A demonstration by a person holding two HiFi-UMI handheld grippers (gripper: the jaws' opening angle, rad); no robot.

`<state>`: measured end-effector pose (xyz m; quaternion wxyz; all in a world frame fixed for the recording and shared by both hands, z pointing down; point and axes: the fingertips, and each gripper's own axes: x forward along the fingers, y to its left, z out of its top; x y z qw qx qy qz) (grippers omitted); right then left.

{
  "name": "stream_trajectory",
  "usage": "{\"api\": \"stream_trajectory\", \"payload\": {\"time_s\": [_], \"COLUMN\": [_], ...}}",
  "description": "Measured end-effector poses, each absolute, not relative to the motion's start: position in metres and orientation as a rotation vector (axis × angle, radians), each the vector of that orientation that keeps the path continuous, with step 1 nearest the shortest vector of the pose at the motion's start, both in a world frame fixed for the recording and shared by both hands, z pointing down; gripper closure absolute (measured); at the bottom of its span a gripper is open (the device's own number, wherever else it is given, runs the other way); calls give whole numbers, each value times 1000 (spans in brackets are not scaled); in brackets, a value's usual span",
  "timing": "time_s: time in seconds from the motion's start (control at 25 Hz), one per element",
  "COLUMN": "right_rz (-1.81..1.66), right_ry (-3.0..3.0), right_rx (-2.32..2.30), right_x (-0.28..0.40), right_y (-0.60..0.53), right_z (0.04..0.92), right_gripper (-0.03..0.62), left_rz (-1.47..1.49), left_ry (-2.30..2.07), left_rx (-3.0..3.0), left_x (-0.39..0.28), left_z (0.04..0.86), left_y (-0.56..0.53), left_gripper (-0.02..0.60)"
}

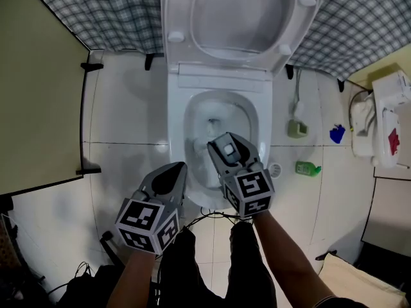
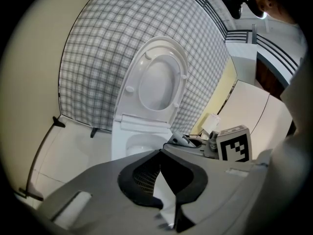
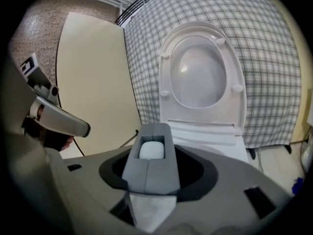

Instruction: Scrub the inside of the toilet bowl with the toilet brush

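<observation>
Nearest, the left claw is hanging closed and empty, while the right claw is gripping a short grey block. Farther right, on the floor, the toilet brush is apparently standing in its holder. It is probably light and stiff, and best taken by the upright handle.

Even, diffuse indoor light with no hard shadows.
Soft sheen on the raised white plastic toilet lid and the white tiled floor. Both gripper views show fisheye bending and black vignetted corners. The grey flat-sided toilet brush handle, nearest the lens in the right gripper view, is slightly soft. The head view's lower edge is dim.
</observation>
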<state>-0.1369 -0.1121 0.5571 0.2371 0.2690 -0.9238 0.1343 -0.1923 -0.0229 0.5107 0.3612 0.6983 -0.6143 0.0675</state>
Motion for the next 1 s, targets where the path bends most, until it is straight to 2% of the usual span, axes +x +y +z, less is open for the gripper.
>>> {"api": "stream_trajectory", "payload": {"time_s": [0.24,0.72,1.0], "right_rz": [349,442,410], "right_ry": [-2468,-2504,-2472], "right_rx": [733,603,696], "right_x": [-126,-100,-95], "right_y": [-118,-25,-62], "right_z": [578,514,545], "right_gripper": [364,365,365], "left_rz": [186,185,179], "left_ry": [-1564,-1546,-1543], "left_rx": [1789,1766,1771], "left_x": [-186,-178,-172], "left_z": [516,504,501], "left_y": [-12,4,5], "left_gripper": [593,593,594]}}
